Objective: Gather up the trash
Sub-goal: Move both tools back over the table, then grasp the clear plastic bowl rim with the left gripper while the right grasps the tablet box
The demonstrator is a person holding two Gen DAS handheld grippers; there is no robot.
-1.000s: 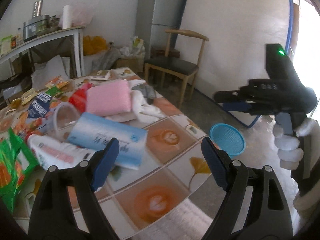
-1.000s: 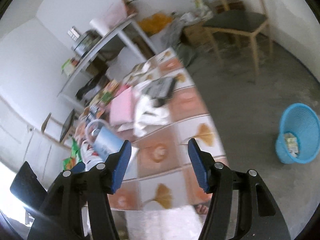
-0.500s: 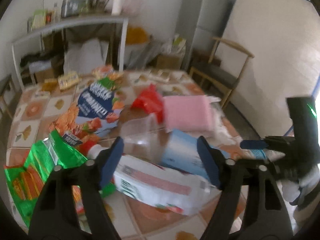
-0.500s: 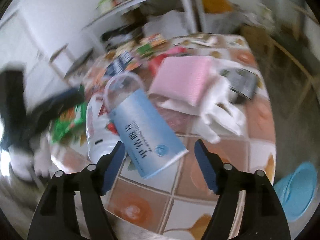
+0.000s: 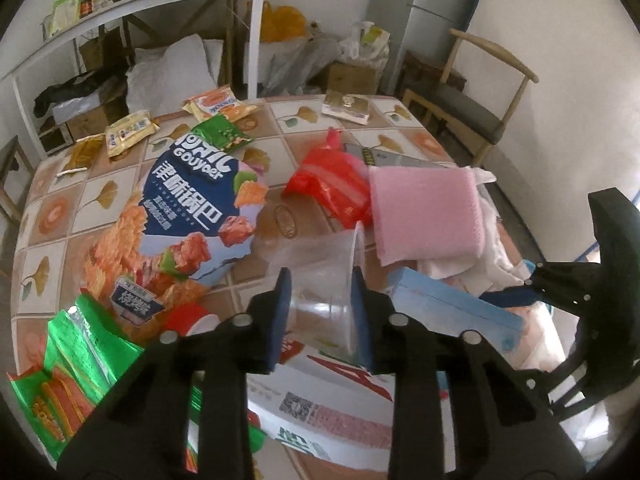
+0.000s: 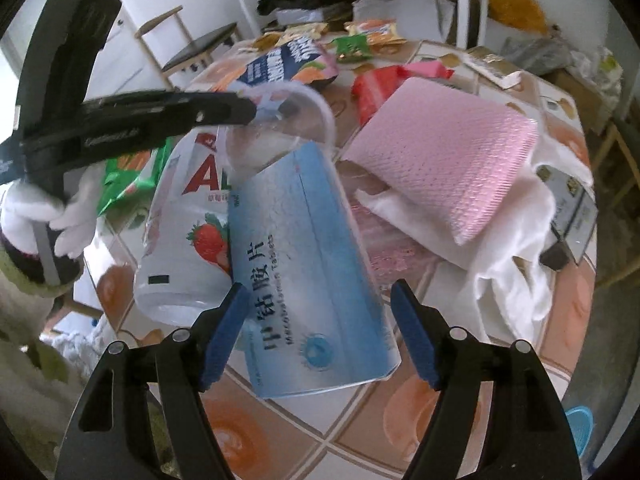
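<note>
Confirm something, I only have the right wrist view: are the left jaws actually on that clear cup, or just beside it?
Observer: On it. In the left wrist view the clear cup sits between the jaws of the left gripper, which have just been closing. Both blue pads lie against its wall.
Operator: Gripped at the rim?
Observer: No, behind it. The rim points away from the camera, toward the pink pad.
Operator: What's underneath?
Observer: The white bottle lies below the jaws, with a QR code on its label facing up.
</note>
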